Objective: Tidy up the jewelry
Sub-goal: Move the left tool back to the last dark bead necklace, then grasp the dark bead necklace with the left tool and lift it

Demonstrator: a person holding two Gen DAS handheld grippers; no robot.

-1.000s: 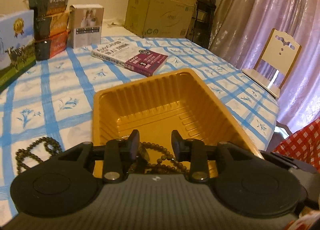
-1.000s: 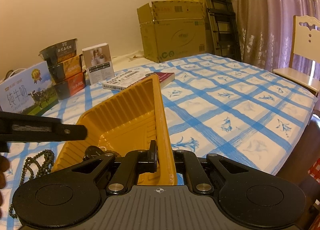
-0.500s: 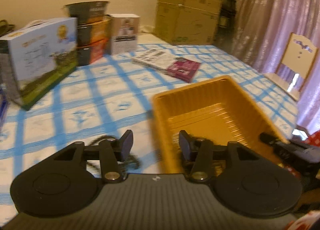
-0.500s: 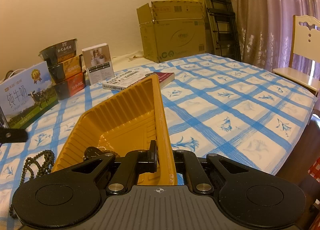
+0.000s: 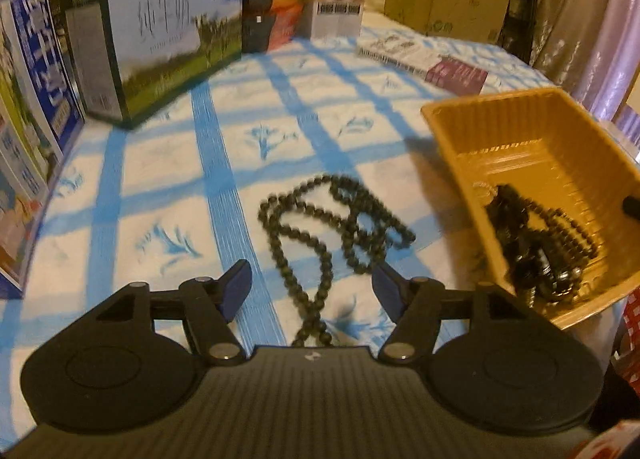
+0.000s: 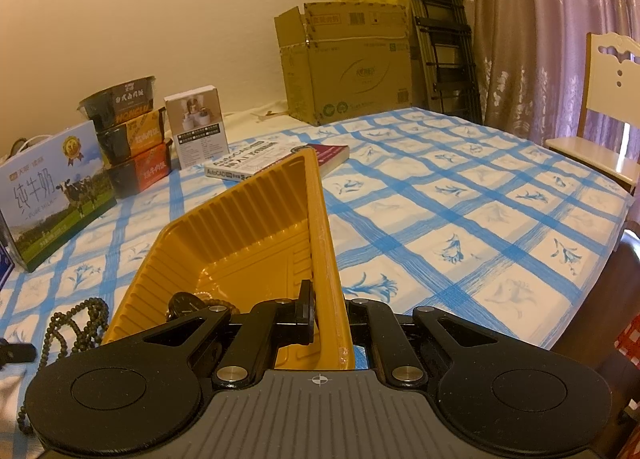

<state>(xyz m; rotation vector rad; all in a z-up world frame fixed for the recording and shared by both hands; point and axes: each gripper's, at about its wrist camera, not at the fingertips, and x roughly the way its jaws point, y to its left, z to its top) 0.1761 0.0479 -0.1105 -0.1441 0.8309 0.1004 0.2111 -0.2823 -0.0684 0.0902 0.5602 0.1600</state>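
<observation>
Left wrist view is showing your left gripper hanging over the blue-checked desk, its jaws wide, having just been opening, and gripping nothing. A dark bead necklace is lying loose on the cloth at twelve o'clock from them, one strand running between the jaws. At three o'clock, more beads are resting inside the yellow tray. Your right gripper is clamping that tray's right-hand wall.
</observation>
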